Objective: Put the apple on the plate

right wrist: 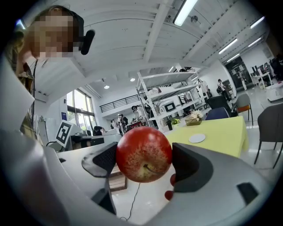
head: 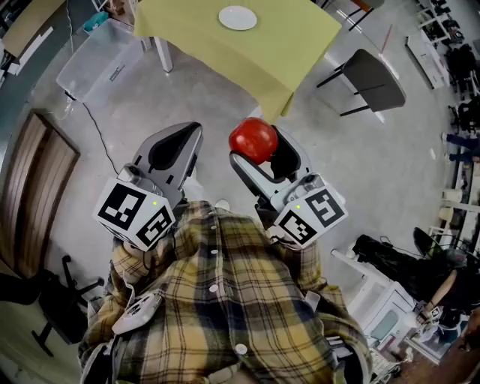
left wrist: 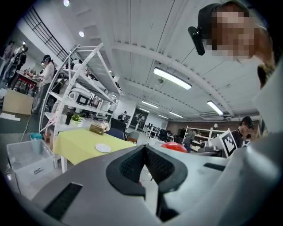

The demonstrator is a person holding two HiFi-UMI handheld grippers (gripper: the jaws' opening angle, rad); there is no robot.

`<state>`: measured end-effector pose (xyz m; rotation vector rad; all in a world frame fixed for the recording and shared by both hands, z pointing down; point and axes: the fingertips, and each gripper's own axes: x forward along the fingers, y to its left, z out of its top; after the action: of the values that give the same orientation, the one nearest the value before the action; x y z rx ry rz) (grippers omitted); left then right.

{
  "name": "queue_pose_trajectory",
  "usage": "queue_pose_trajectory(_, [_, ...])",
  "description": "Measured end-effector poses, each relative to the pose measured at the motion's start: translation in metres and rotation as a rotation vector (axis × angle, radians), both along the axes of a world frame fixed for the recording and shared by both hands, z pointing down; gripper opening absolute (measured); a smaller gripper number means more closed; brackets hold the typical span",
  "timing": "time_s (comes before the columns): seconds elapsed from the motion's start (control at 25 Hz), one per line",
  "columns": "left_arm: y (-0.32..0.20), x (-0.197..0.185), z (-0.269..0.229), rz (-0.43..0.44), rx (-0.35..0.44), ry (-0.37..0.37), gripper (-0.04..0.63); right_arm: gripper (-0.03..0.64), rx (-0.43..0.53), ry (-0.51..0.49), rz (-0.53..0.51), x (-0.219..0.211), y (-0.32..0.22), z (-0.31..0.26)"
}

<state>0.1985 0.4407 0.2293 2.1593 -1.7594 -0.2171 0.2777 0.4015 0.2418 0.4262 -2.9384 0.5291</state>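
Left gripper (head: 178,142): jaws pressed together, nothing between them. Right gripper (head: 259,154): jaws clamped on the red apple (head: 253,138), held in the air above the floor. Farther off, white plate (head: 238,17) on yellow table (head: 300,37), well apart from apple

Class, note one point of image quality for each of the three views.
Head view: even light, wide-angle bend round the yellow table. Left gripper view: dark corners, strip lights blown white, shelving bowed. Right gripper view: apple close, sharp and swollen by the lens, plate tiny by comparison.
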Motion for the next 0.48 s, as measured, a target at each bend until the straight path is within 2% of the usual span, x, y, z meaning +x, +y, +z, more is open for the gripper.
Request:
queue_pose_trajectory(0.24, [-0.032,-0.063,-0.001,0.048,0.005,0.001,0.008,0.37,0.001,0.004,0.042,-0.063,-0.029,-0.001])
queue_pose_trajectory(0.48, [-0.051,-0.108,0.012,0.076,-0.014,0.024,0.008,0.37,-0.017,0.015,0.109,-0.096,-0.051,0.007])
